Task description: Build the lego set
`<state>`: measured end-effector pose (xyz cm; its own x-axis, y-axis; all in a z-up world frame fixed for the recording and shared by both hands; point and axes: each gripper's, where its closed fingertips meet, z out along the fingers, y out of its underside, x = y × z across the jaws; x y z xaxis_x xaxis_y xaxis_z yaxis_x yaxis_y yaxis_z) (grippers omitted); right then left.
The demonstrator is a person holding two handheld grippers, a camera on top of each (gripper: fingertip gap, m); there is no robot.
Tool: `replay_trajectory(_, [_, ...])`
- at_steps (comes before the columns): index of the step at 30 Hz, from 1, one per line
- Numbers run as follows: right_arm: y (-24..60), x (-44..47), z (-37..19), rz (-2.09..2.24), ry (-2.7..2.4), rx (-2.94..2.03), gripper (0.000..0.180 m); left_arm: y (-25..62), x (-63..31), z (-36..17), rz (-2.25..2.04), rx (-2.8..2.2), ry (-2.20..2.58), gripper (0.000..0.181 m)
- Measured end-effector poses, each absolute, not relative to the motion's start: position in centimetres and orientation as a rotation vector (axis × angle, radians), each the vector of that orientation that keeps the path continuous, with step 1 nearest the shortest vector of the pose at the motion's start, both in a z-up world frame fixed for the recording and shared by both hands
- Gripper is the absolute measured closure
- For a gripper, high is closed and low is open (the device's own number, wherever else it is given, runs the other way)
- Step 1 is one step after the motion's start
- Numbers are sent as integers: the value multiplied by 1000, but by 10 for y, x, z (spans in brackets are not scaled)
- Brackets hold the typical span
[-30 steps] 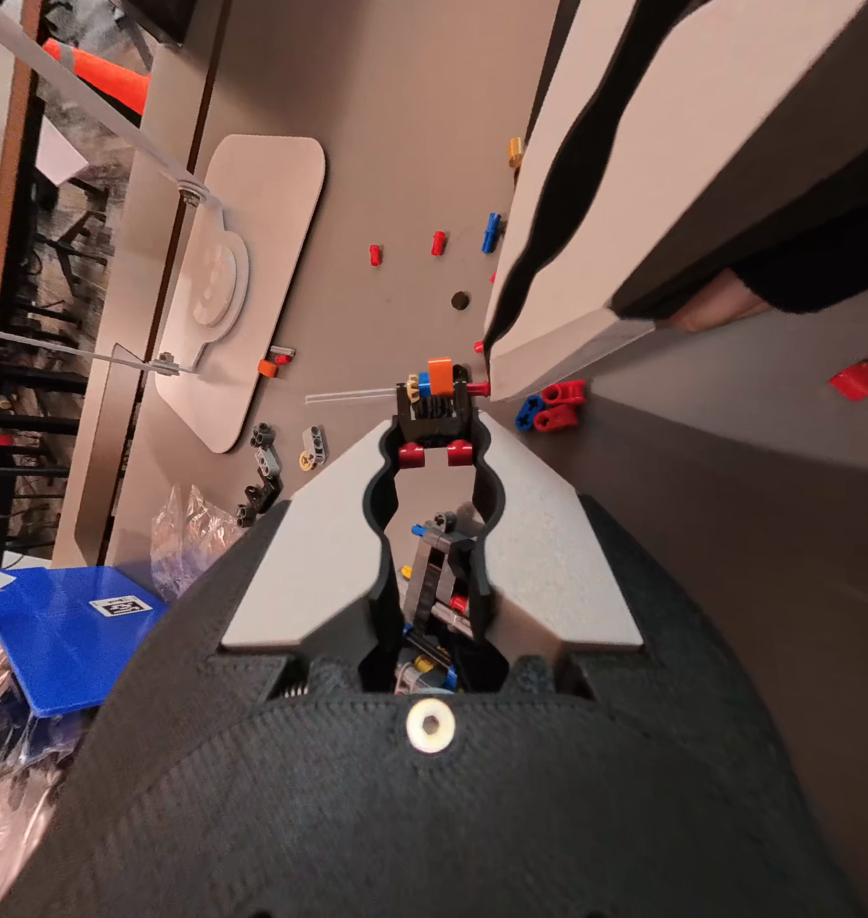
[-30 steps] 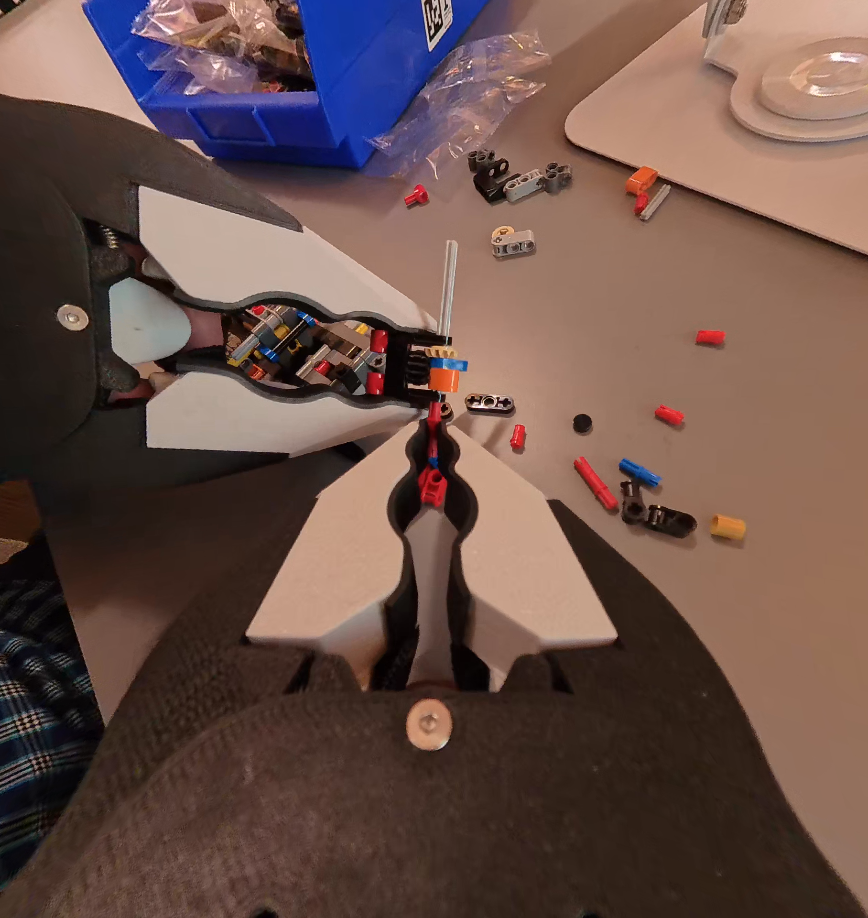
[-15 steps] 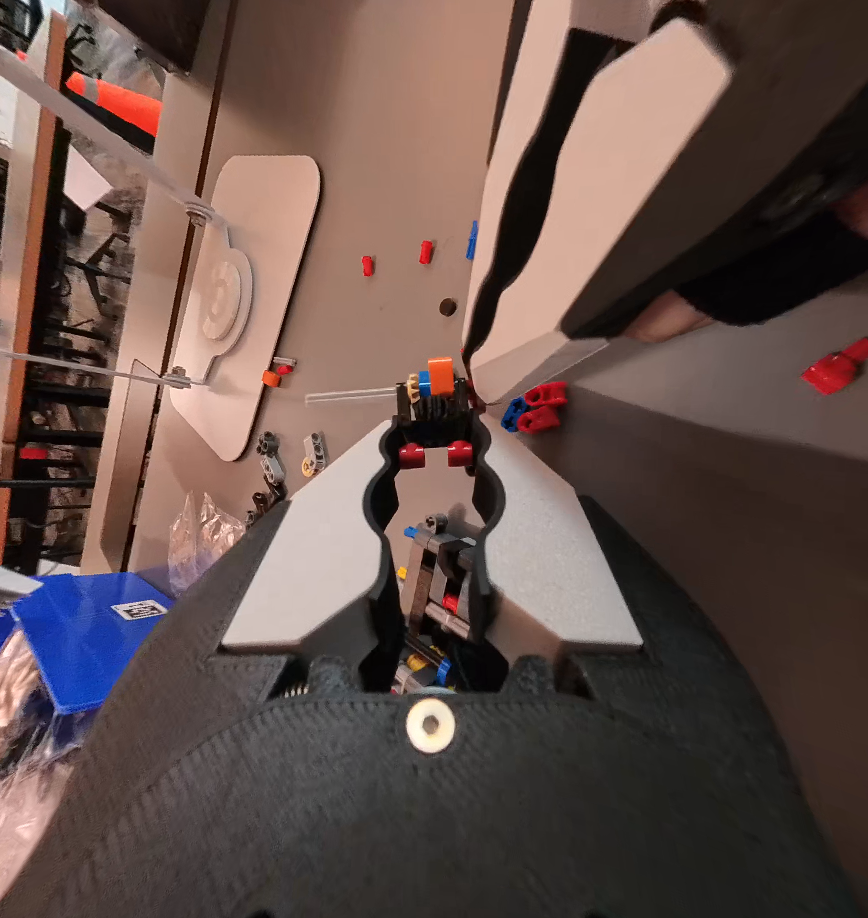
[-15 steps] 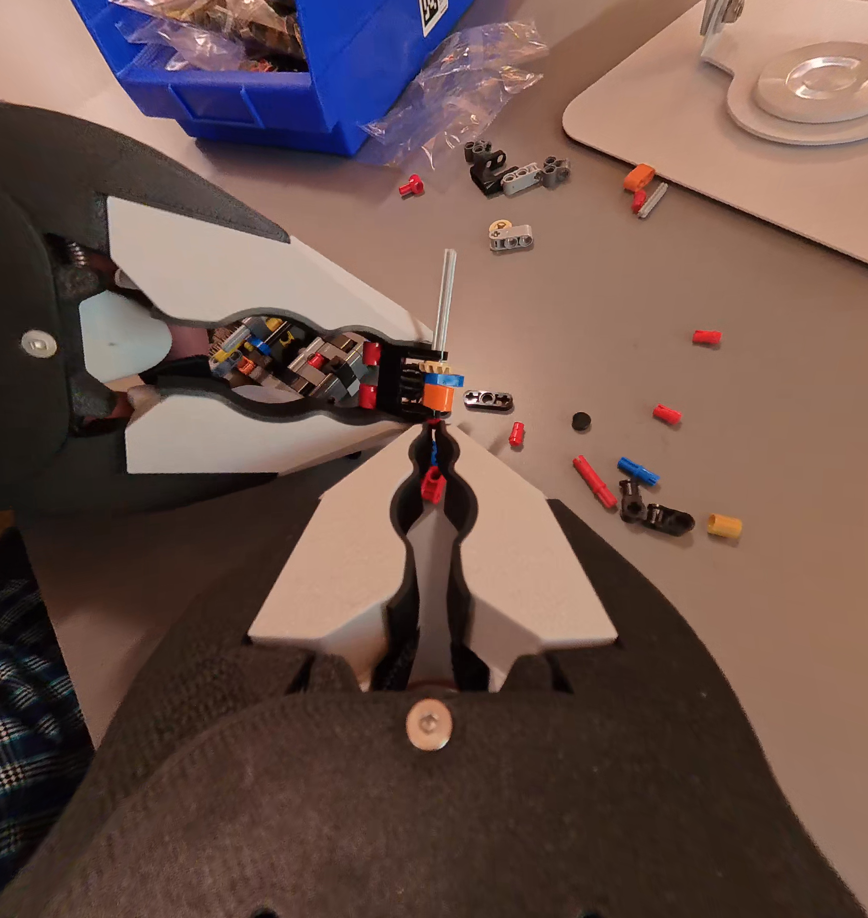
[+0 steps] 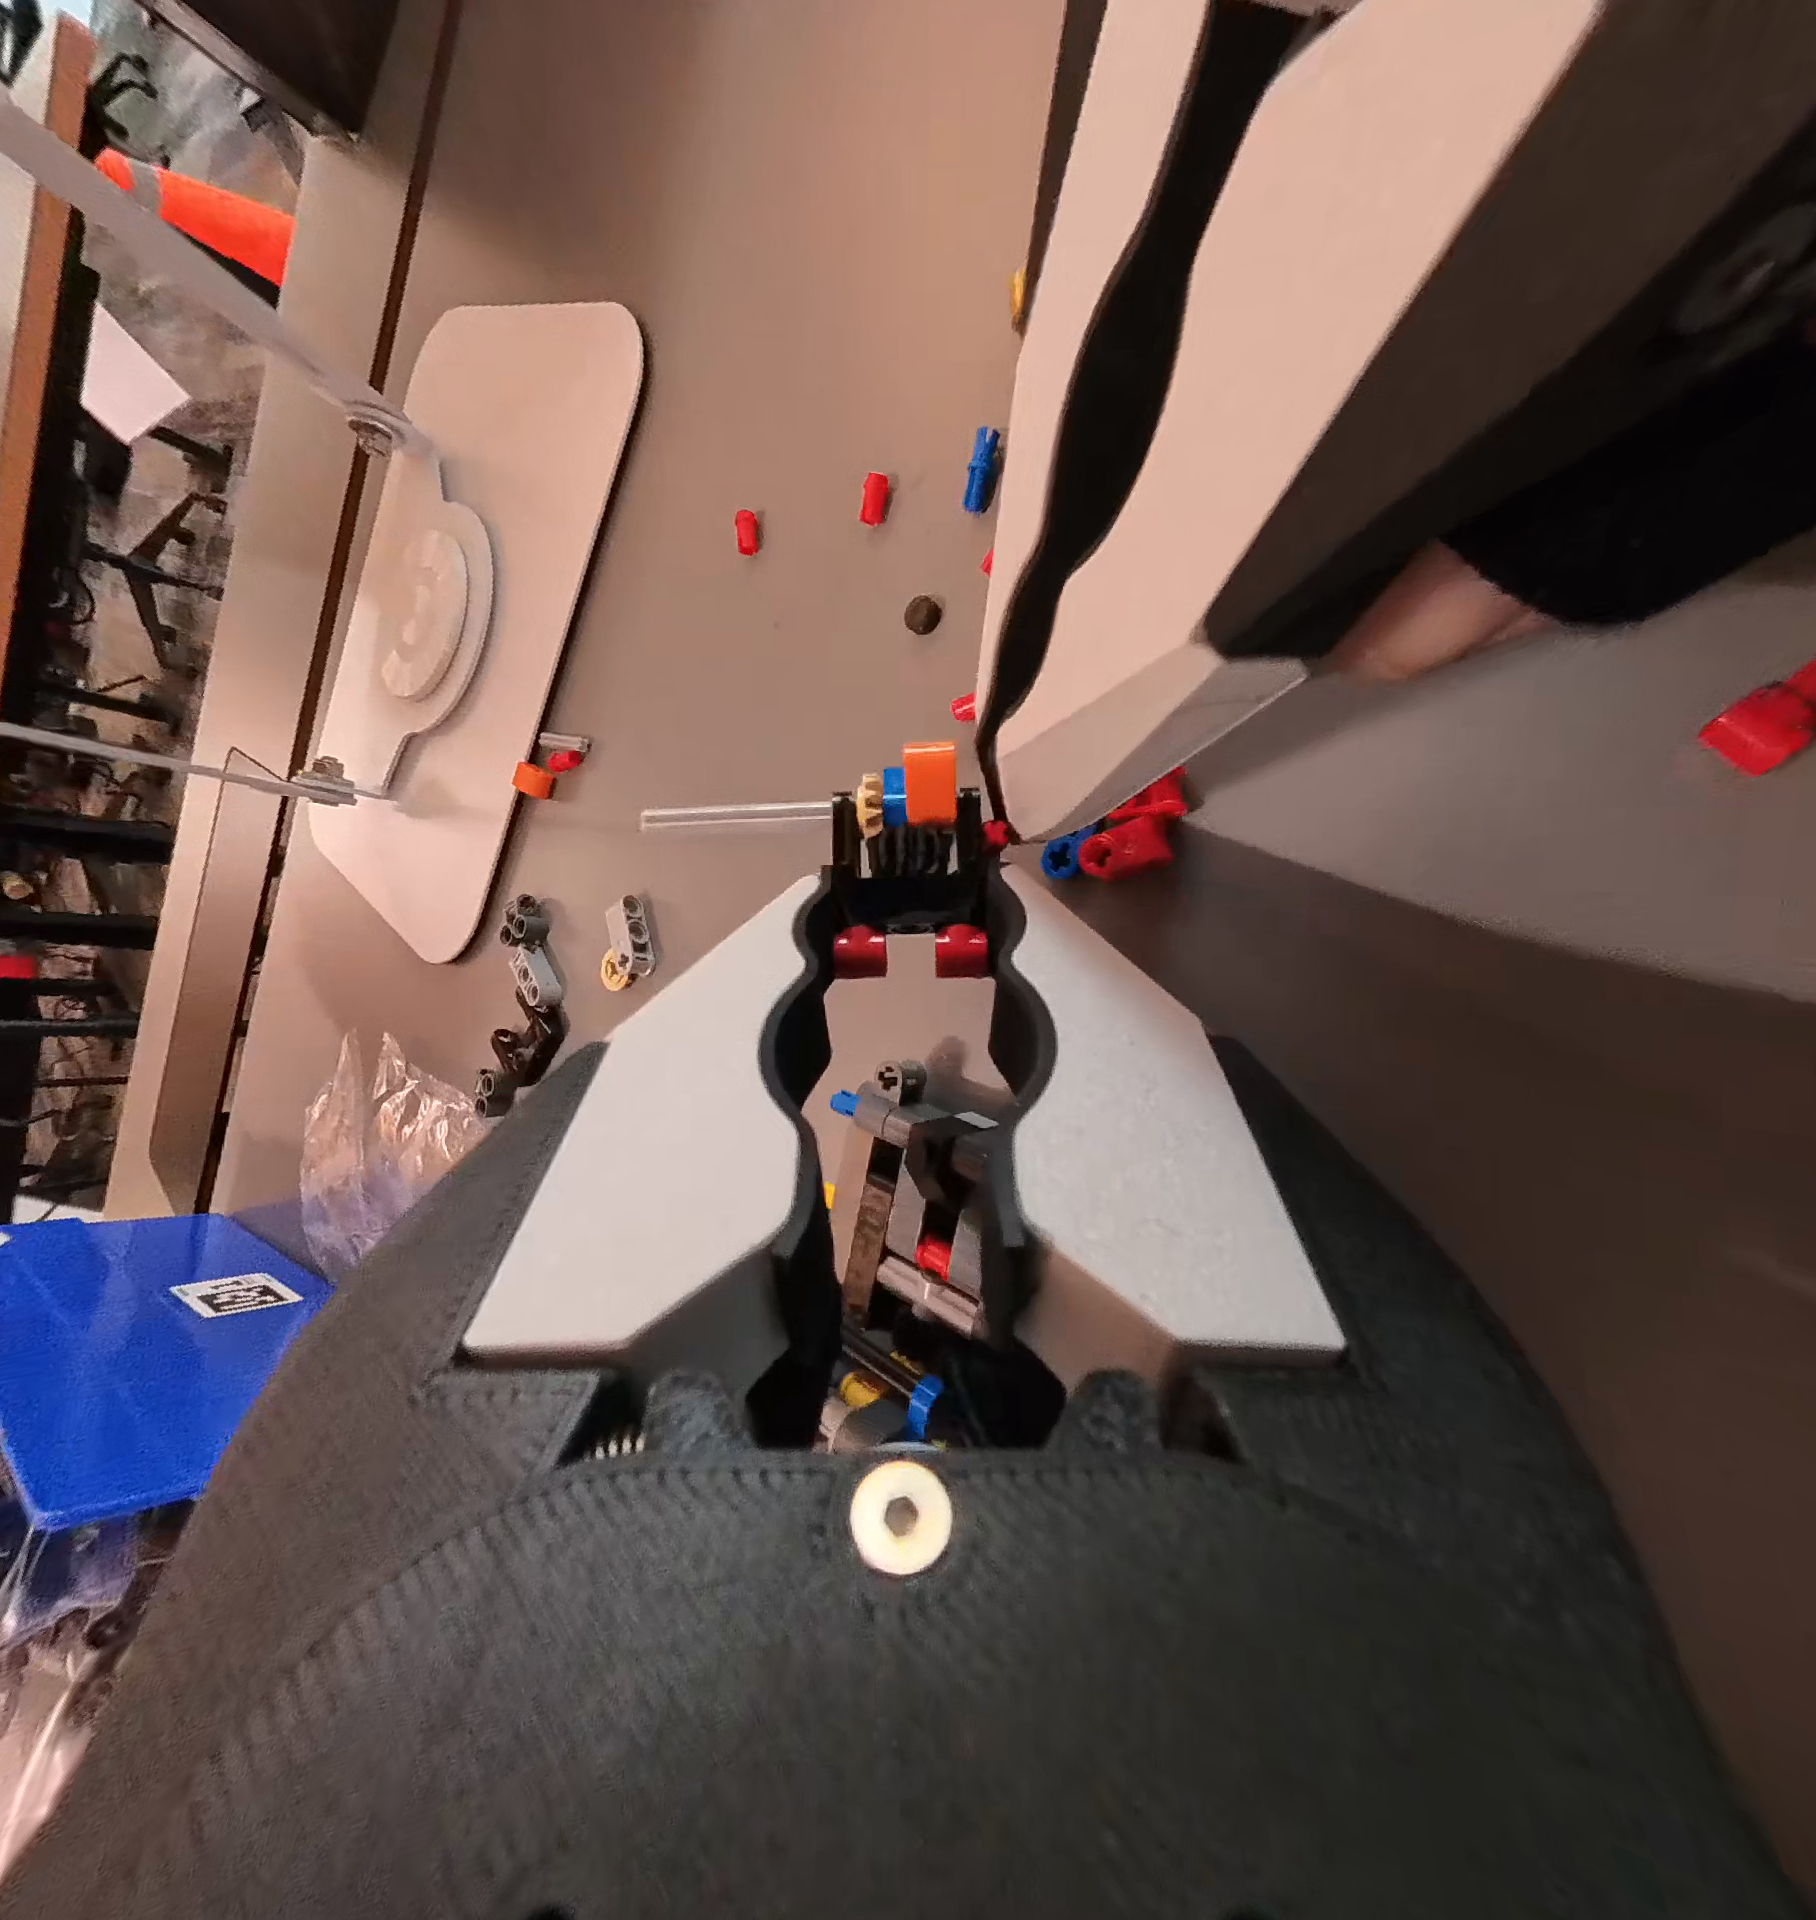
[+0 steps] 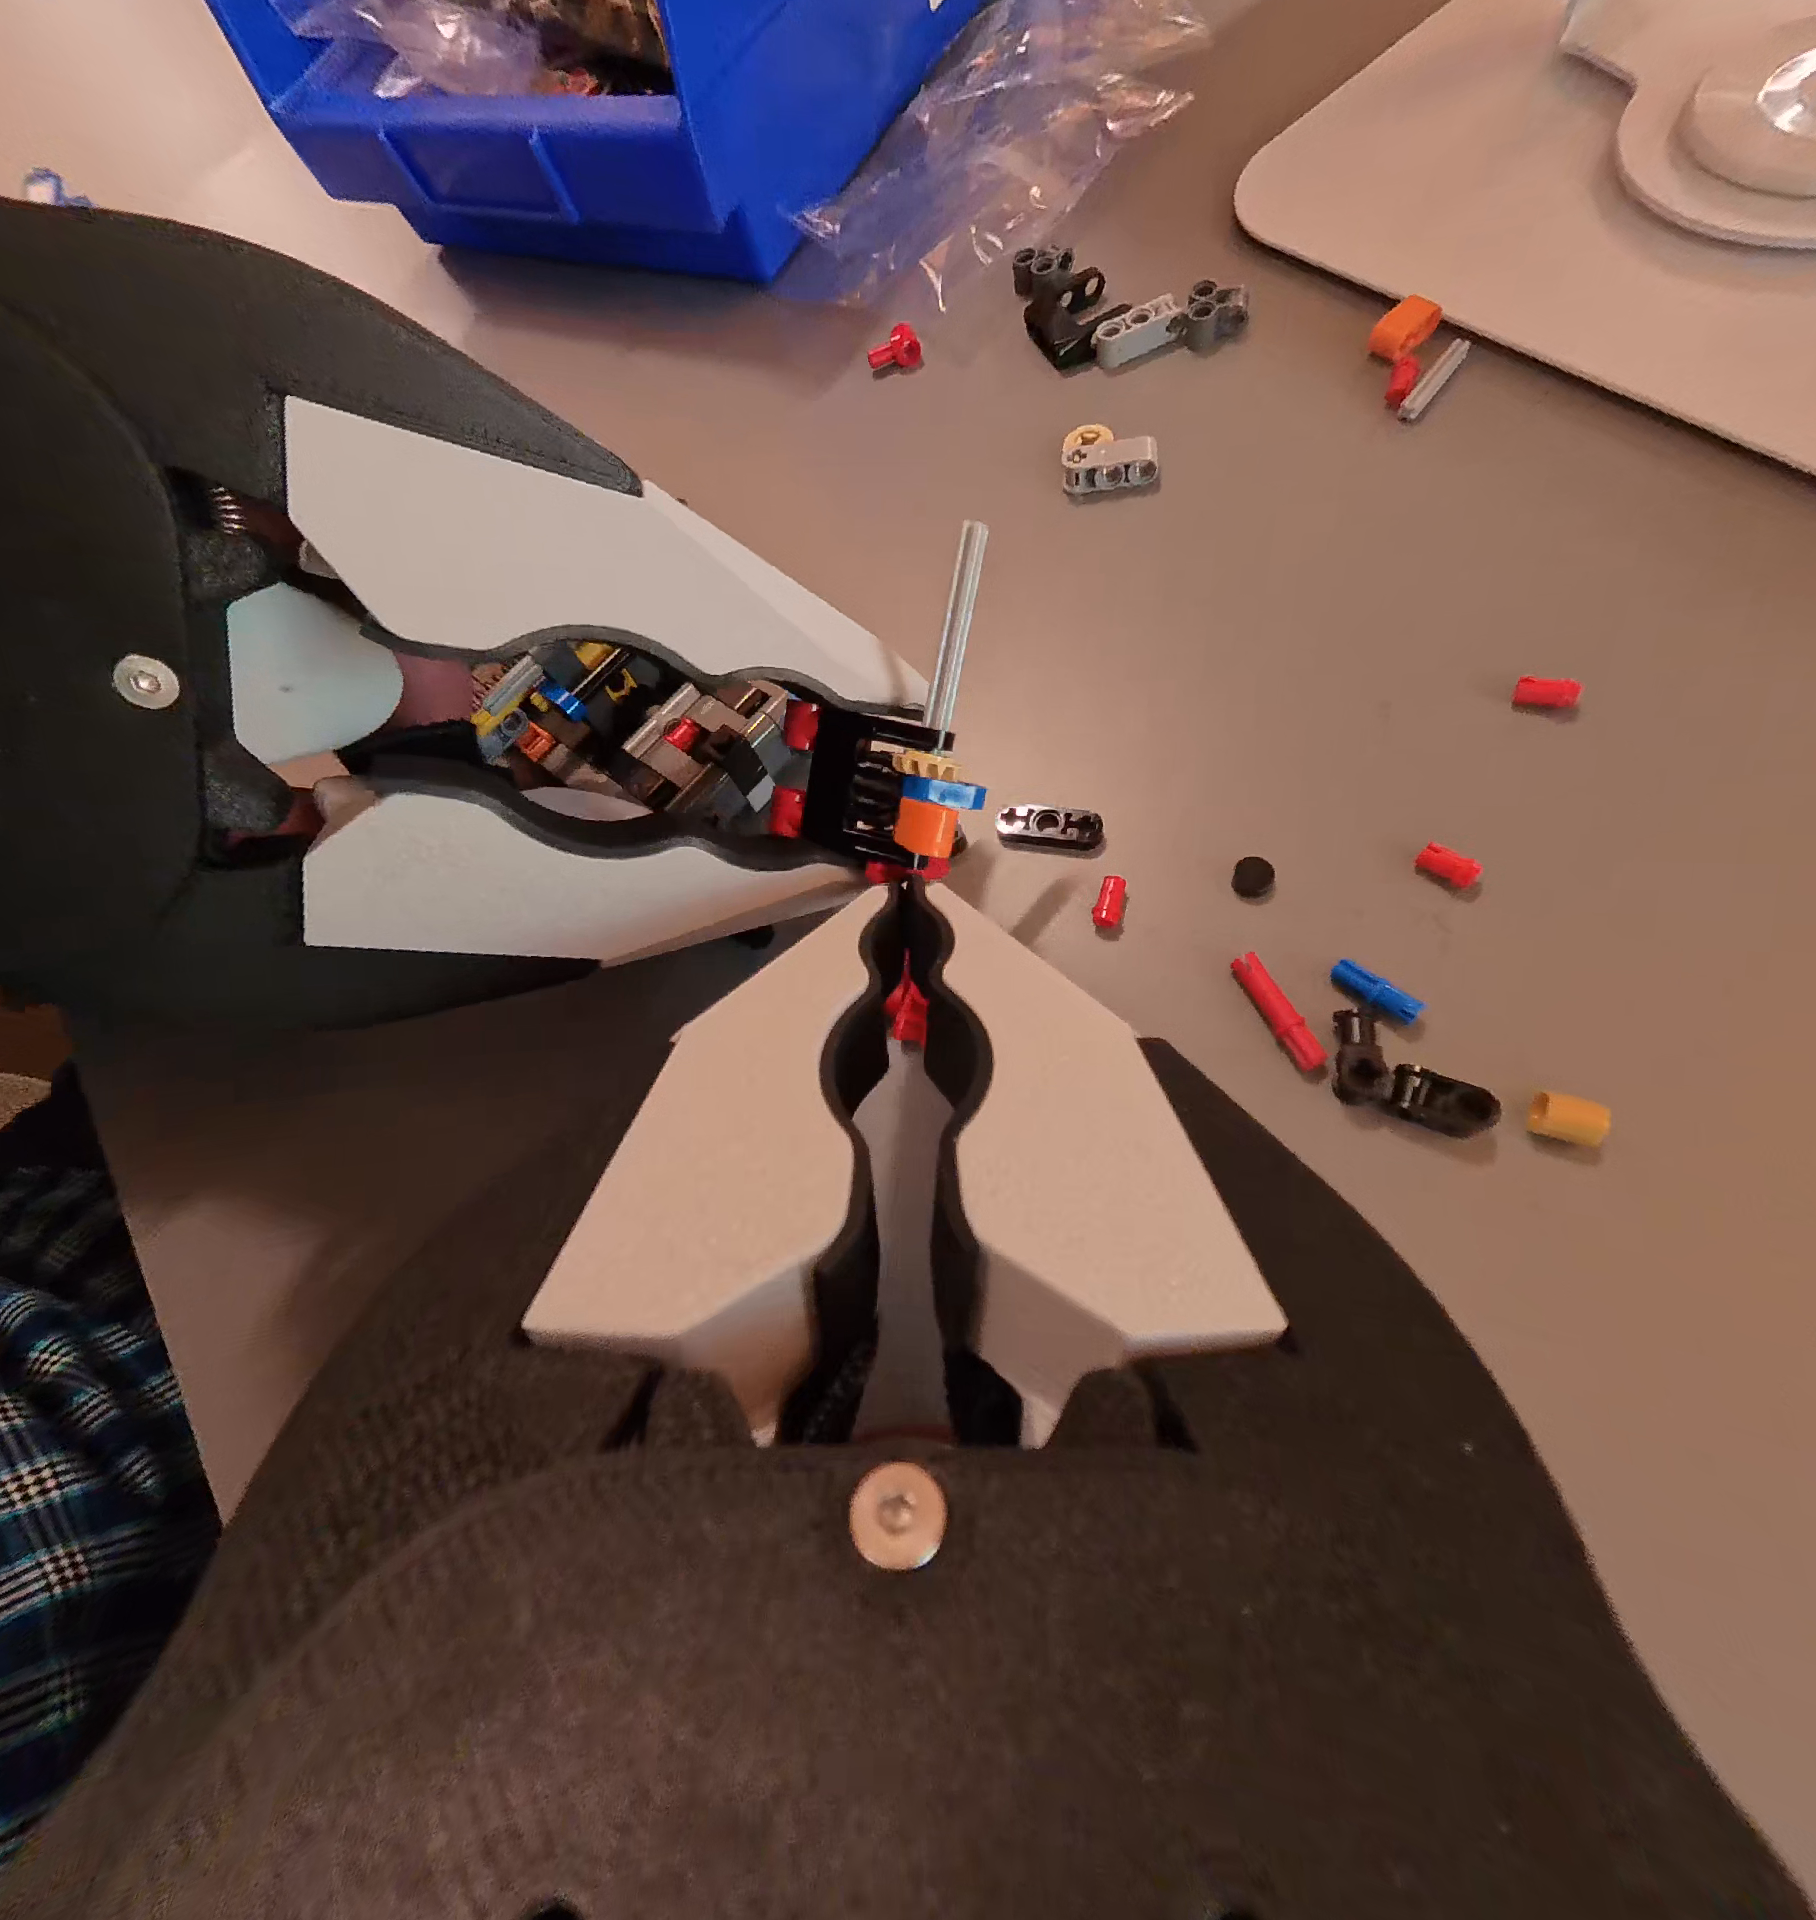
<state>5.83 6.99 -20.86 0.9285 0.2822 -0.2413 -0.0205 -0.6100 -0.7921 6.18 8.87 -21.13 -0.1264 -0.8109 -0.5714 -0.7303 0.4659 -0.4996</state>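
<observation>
Above the tabletop (image 6: pixel 1506 582), left gripper (image 6: pixel 873 790) clamps the lego assembly (image 6: pixel 883 790) while right gripper (image 6: pixel 904 904), pinching a red pin (image 6: pixel 906 1013), presses at its six-o'clock side; seating it squarely seems next.

The left gripper (image 6: pixel 883 790) and right gripper (image 6: pixel 902 904) both have pale grey fingers edged in black on black textured bodies, and the lego assembly (image 6: pixel 738 758) between them is mostly black and grey with red, blue, yellow, tan and orange parts and a light grey axle (image 6: pixel 958 623). Loose pieces on the grey-brown table (image 6: pixel 1299 582) are red, blue, black, grey, orange and yellow. The bin (image 6: pixel 592 156) is bright blue, the bag (image 6: pixel 987 156) clear, the mat (image 6: pixel 1610 312) pale grey, and a sleeve (image 6: pixel 42 1455) blue-and-white plaid.
</observation>
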Motion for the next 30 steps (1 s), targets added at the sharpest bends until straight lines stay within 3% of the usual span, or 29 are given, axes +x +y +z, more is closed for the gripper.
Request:
replay_trajectory(18, [50, 73, -204, 447, -354, -2213, 179, 90, 58, -199, -244, -1308, 1855, 155])
replay_trajectory(30, [58, 48, -216, 228, -769, -2178, 157, 98, 45, -189, -247, -1287, 1828, 156])
